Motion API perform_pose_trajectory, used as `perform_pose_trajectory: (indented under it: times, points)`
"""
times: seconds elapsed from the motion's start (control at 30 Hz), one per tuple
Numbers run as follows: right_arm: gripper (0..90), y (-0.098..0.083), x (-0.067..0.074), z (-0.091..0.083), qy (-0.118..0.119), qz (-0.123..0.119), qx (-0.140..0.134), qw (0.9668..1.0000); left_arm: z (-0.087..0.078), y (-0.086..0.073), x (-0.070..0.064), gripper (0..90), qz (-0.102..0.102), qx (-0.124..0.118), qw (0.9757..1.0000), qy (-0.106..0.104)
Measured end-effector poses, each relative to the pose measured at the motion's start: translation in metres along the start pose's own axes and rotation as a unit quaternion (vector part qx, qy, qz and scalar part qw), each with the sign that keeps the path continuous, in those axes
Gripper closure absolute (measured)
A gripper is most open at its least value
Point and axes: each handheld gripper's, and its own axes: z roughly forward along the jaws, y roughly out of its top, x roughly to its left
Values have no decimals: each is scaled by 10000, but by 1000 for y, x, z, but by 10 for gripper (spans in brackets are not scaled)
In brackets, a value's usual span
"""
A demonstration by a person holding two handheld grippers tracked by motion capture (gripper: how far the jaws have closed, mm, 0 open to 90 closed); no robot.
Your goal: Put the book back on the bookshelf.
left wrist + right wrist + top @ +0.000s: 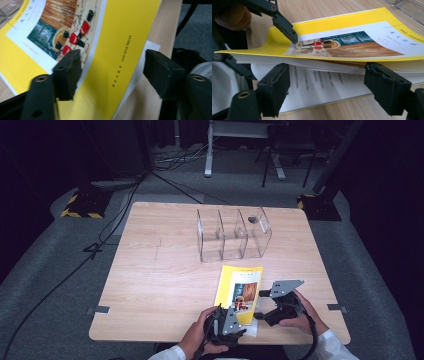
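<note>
My yellow paperback book (pixel 239 290) lies on the pale wooden tabletop (pixel 155 285) at its 6 o'clock edge. The clear plastic three-compartment organiser (pixel 232 236) stands behind it at 12 o'clock. My left gripper (pixel 242 317) meets the book's 6 o'clock end, my right gripper (pixel 258 305) its 4 o'clock side.

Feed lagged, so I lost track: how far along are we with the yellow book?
Done: little; the yellow book lies flat on the table, and the clear organizer holds no book. In hand: the left gripper straddles its corner, the right gripper sits open at the lifted pages. Left: grip, lift, probably slot it in.
</note>
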Motion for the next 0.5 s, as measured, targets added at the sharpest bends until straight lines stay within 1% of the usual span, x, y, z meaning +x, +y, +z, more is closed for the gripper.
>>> perform_pose_trajectory:
  times: [0.03, 0.07, 0.13, 0.2, 0.23, 0.27, 0.3, 0.37, 0.47, 0.5]
  points:
    - [214, 1, 0, 0, -3, -16, -17, 10000, -1, 0, 1, 387, -7, -23, 10000, 43]
    - [214, 1, 0, 0, 5, 5, -27, 10000, -2, -1, 2, 436, -19, -28, 10000, 79]
    - [214, 1, 0, 0, -12, 8, -45, 10000, -6, -2, 5, 532, 35, -159, 9999, 38]
    - [214, 1, 0, -2, 12, 63, -104, 9999, -11, -4, 7, 618, 223, -295, 9993, 24]
    - [217, 1, -1, -4, 68, 121, -162, 9998, -12, -4, 7, 651, 297, -303, 9991, 21]
    - [219, 1, -2, -5, 94, 143, -186, 9997, -15, -5, 8, 676, 379, -332, 9987, 13]
    - [219, 0, -2, -8, 134, 170, -215, 9995, -18, -6, 9, 704, 396, -327, 9987, 4]
    - [218, -1, -3, -12, 215, 199, -271, 9992, -21, -6, 11, 733, 466, -337, 9983, -75]
    - [217, -2, -4, -23, 205, 198, -417, 9987, -29, -12, 18, 758, 594, -266, 9978, -105]
    - [217, -2, -4, -26, 210, 193, -470, 9985, -32, -15, 20, 763, 559, -246, 9980, -130]
